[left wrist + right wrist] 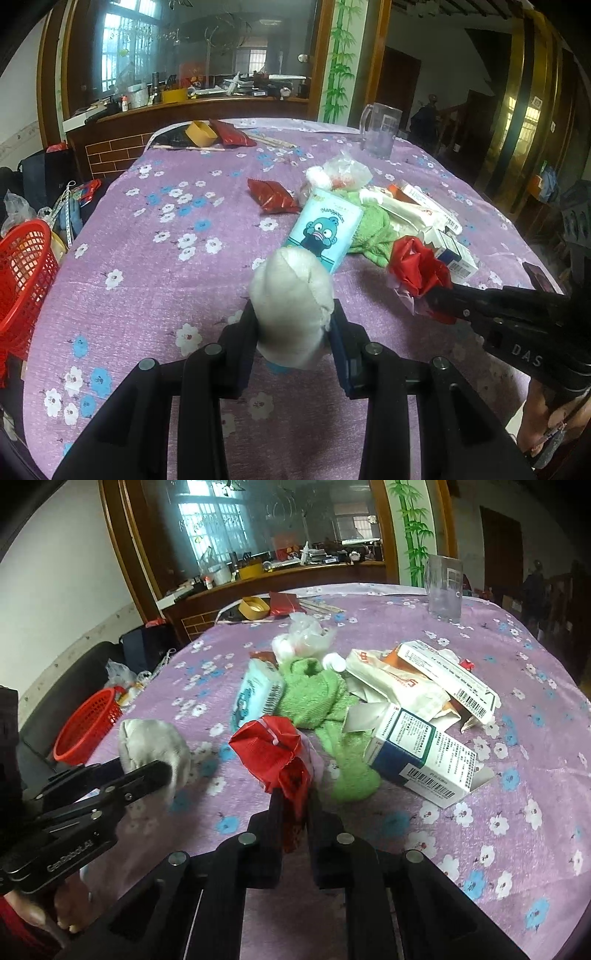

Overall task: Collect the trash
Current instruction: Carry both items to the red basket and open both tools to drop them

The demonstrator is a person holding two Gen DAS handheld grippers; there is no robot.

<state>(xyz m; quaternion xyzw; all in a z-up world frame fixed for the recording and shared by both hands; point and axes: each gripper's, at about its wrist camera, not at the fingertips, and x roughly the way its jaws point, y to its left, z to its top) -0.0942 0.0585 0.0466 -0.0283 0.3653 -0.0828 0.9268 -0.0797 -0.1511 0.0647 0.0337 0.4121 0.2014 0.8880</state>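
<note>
My left gripper (293, 314) is shut on a grey-white sock (290, 306), held just above the purple flowered tablecloth (166, 266). The same sock (147, 746) and left gripper (147, 771) show at the left of the right wrist view. My right gripper (293, 794) is shut on a crumpled red wrapper (271, 747) at the near edge of the trash pile. In the left wrist view that red wrapper (417, 271) sits at the tip of the right gripper (439, 299). A red basket (22, 280) stands off the table's left side.
The pile holds a green sock (317, 701), a blue tissue pack (325, 229), white medicine boxes (421, 760), a white packet (402, 686) and a plastic bag (343, 170). Another red wrapper (271, 195) lies apart. A glass mug (380, 129) and a yellow box (201, 134) stand farther back.
</note>
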